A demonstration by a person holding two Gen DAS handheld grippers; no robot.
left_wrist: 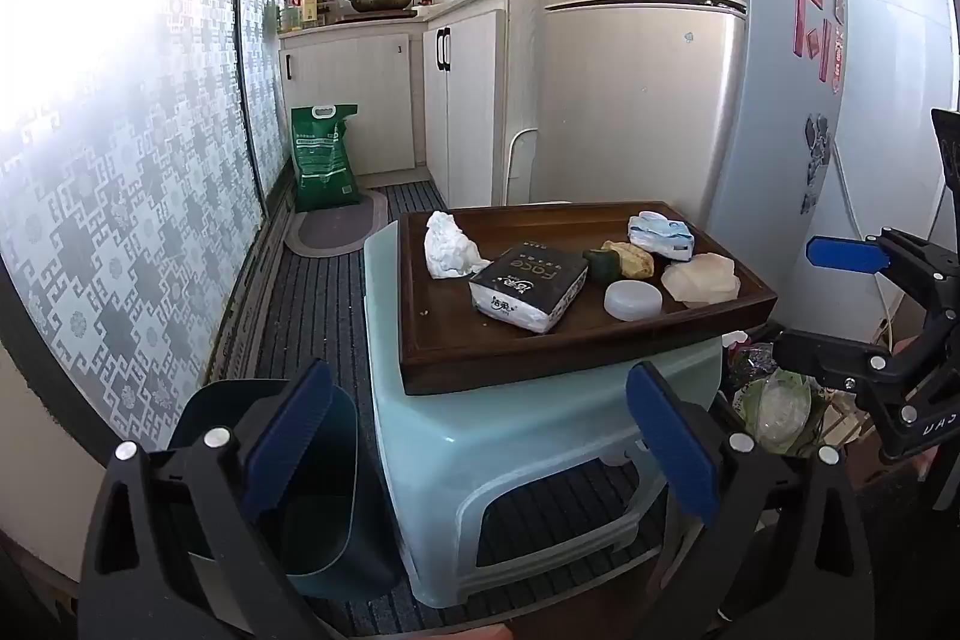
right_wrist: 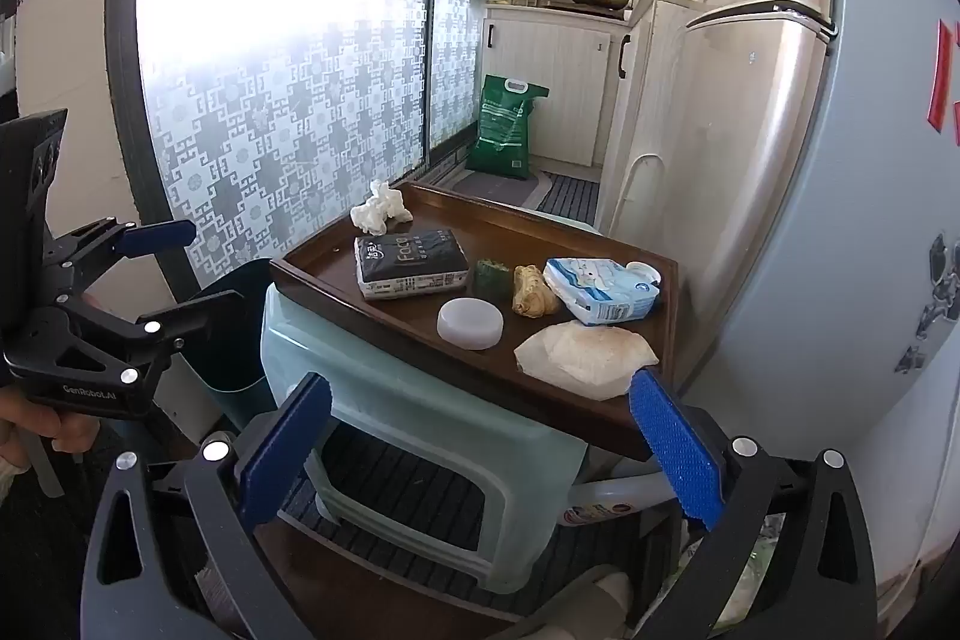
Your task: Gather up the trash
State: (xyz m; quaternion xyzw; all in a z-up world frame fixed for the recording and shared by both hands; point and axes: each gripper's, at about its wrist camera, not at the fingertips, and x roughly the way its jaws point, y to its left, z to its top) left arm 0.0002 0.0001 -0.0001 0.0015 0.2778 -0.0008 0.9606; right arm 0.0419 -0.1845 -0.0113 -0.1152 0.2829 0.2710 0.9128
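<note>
A narrow kitchen was seen, bounded on one side by a frosted, patterned window (left_wrist: 120, 172) and on the other by a tall fridge (left_wrist: 648, 40). At the far end, white cabinets (left_wrist: 348, 100) carried a pan and bottles, and a green bag (left_wrist: 324, 157) was stood on the floor beside a small oval mat. A pale green plastic stool (left_wrist: 516, 436) was set on the ribbed floor mat, and a dark wooden tray (left_wrist: 444, 340) was laid across it.

On the tray the trash was spread: a crumpled white tissue (left_wrist: 450, 244), a black tissue pack (left_wrist: 528, 289), a green scrap and a yellowish scrap (touching each other), a round white lid (left_wrist: 633, 300), a pale crumpled wrapper (left_wrist: 702, 277) and a blue-and-white packet (left_wrist: 660, 235).

A dark green bin (left_wrist: 312, 472) was placed just beside the stool. The left tongs (left_wrist: 480, 454) and the right tongs (right_wrist: 480, 454) were held released, jaws wide, nothing between them.
</note>
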